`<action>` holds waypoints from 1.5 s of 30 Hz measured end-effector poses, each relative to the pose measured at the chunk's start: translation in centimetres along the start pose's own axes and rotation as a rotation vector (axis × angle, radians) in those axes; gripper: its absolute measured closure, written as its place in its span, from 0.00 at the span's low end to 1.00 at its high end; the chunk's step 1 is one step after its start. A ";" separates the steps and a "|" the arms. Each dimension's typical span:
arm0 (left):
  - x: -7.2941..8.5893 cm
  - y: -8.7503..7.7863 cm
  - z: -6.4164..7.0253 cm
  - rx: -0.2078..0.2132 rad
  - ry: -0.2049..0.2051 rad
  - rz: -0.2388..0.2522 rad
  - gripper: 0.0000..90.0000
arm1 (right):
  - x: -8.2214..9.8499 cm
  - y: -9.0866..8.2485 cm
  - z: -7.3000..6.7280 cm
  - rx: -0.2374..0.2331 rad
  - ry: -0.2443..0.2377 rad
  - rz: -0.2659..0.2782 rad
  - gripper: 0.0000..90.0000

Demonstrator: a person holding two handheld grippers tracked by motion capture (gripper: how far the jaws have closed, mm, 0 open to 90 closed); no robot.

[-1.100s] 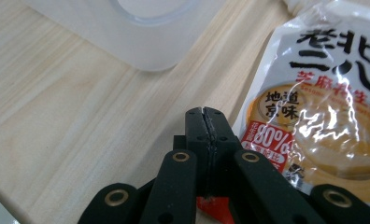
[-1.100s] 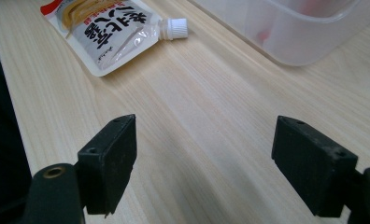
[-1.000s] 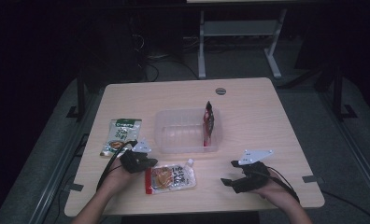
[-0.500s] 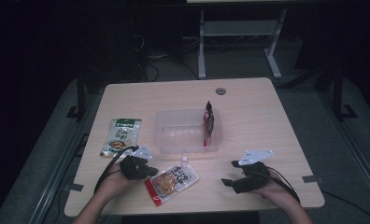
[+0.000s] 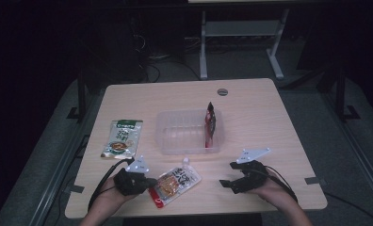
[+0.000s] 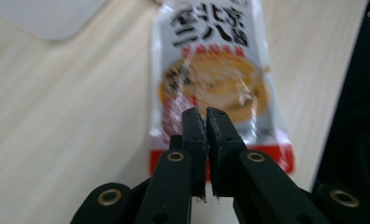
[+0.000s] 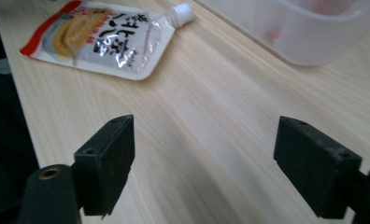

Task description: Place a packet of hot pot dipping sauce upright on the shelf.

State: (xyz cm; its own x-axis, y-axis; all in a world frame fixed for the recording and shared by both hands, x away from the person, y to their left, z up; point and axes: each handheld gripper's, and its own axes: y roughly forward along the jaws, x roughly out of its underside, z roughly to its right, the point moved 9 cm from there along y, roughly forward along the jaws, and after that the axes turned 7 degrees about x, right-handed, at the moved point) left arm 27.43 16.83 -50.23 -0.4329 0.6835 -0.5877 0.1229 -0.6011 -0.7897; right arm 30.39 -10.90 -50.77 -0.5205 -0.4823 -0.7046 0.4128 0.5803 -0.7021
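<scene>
L gripper (image 5: 149, 181) sits at the near-left of the tabletop (image 5: 250, 101), jaws pinched nearly together on the red bottom edge of the spouted sauce pouch (image 5: 175, 183). The left gripper view shows only a thin slit between the pads, w/ the pouch (image 6: 211, 70) film running under or into them. The jaws have just been opening a touch, so the pinch looks light; can't tell if the film is truly clamped or just lying beneath the tips. The pouch lies flat, spout w/ white cap pointing far-right toward the clear plastic bin (image 5: 190, 134), just near of it.

R gripper (image 5: 231, 181) rests near-right, jaws spread wide, nothing between them, bare wood below in the right gripper view, pouch (image 7: 103, 37) and bin wall (image 7: 309, 37) beyond.

Likely step: lift the pouch and put it in the bin. To do it well: get a firm bite deeper on the sealed edge, not just the corner, since slick film may slip out of a thin pinch. Lift clear of the bin rim, spout first, then lower in.

Around: a dark red packet (image 5: 210, 125) stands upright against the bin's right wall, so aim for the open left part. A green snack packet (image 5: 122, 138) lies far-left of the gripper, well apart from the path. L gripper's cable loops near the table edge; no snag seen.
</scene>
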 end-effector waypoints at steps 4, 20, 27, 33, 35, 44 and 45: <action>0.0 0.4 0.3 0.006 0.006 0.002 0.98 | -1.2 0.8 -1.1 -0.049 0.009 -0.006 0.22; 0.9 2.0 0.5 0.051 0.024 -0.095 1.00 | -5.0 6.9 -4.1 -0.158 0.003 -0.081 0.19; 1.0 2.0 0.4 0.065 0.010 -0.104 1.00 | -4.8 8.6 -5.0 -0.178 -0.001 -0.138 0.20; 1.0 2.0 0.4 0.062 0.012 -0.105 1.00 | -4.8 8.5 -5.1 -0.213 0.005 -0.138 0.26; 1.0 2.0 0.4 0.063 0.012 -0.106 1.00 | -4.8 8.5 -5.4 -0.226 0.006 -0.139 0.29; 1.0 2.0 0.3 0.070 0.007 -0.105 1.00 | -5.1 8.9 -5.7 -0.251 0.011 -0.133 0.45; 1.0 2.0 0.4 0.072 0.002 -0.098 1.00 | -5.1 8.9 -5.9 -0.270 0.018 -0.131 0.48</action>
State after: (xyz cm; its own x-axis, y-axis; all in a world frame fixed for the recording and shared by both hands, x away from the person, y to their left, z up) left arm 26.91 16.14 -52.35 -0.4382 0.7413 -0.5083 0.0156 -0.5592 -0.8289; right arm 32.36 0.60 -52.83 -0.5706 -0.5538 -0.6064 0.1287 0.6689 -0.7321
